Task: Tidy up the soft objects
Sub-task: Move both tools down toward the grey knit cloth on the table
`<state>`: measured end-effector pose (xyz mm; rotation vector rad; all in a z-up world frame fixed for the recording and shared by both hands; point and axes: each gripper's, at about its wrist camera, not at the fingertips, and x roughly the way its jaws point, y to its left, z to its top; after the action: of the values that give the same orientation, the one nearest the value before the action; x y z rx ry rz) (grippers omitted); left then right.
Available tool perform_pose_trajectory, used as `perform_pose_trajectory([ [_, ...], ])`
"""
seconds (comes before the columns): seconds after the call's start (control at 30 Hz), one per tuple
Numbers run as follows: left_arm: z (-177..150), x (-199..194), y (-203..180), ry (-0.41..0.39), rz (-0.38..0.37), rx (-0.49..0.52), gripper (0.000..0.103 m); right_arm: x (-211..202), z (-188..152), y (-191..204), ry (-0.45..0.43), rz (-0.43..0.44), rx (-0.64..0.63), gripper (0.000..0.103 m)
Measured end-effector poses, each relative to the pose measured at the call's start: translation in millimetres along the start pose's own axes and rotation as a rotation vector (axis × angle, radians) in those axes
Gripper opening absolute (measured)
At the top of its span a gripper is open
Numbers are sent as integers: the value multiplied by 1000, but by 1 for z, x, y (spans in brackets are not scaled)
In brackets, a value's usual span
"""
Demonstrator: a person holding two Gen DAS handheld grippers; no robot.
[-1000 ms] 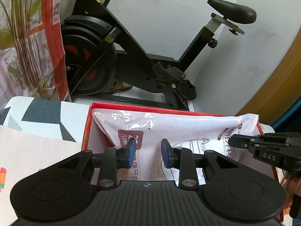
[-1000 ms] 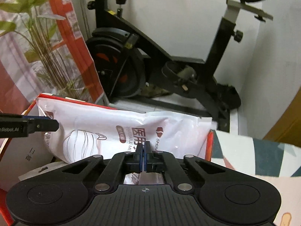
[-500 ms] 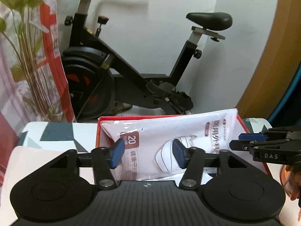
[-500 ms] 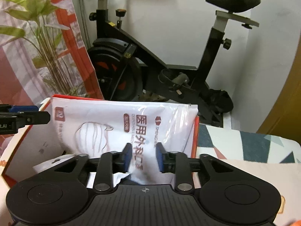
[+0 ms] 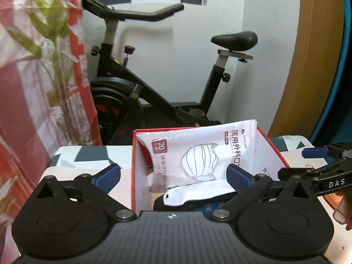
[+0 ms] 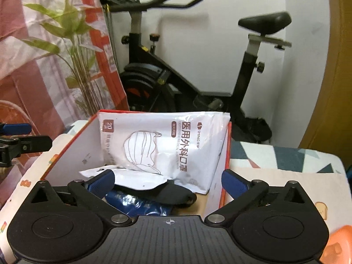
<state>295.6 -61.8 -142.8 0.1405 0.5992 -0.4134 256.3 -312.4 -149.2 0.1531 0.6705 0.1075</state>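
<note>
Blue-padded and black-framed, our left gripper (image 5: 173, 176) and our right gripper (image 6: 168, 179) both hang in front of the red box (image 5: 272, 142), their jaws opening wide with nothing pressed between the pads. We hold no object in either one.

Just beyond our fingertips, inside the box, we see the near contents: a blue crinkled packet (image 6: 140, 204) low at the front, a black piece (image 6: 173, 192) lying across it, and a crumpled white wrapper (image 6: 132, 177) on top of those. What the black piece is, we cannot tell.

Behind them stands the mask pack (image 6: 167, 145), a flat white plastic pouch leaning upright against the far wall of the box, its top edge rising above the rim. It carries a line drawing of a face mask, brown labels and a column of printed characters; its surface is glossy and slightly creased. In the left view the same pack (image 5: 202, 151) sits between our two spread pads, well clear of both.

The box rests on a patterned tablecloth (image 6: 286, 156). Farther back we see an exercise bike (image 5: 154, 83) against the white wall, with a leafy plant (image 6: 72, 50) to the left.
</note>
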Motion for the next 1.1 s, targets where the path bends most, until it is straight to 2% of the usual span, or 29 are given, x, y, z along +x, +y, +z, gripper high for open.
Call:
perform_pose_trajectory([
  [0.13,-17,-26,-6,-29,26,5,103,-24,-19,8,-44,3,-17,103],
  [0.27,-40,-46,-11,-33,20,-8,103,-43,-42,13,-76,14,-21,103],
  [0.47,-90,-62,-9,48,-18,-78,103,-61,-86,17,-102,32,-1,103],
  [0.7,-155,-64,3,201,-22,-155,103,-61,-142,23,-66,24,-24,103],
  [0.93,-184,-64,27,252,28,-272,103,-53,-190,29,-18,16,-8,102],
  [1.1,-204,-60,27,306,25,-326,103,-51,-219,30,13,20,4,102],
])
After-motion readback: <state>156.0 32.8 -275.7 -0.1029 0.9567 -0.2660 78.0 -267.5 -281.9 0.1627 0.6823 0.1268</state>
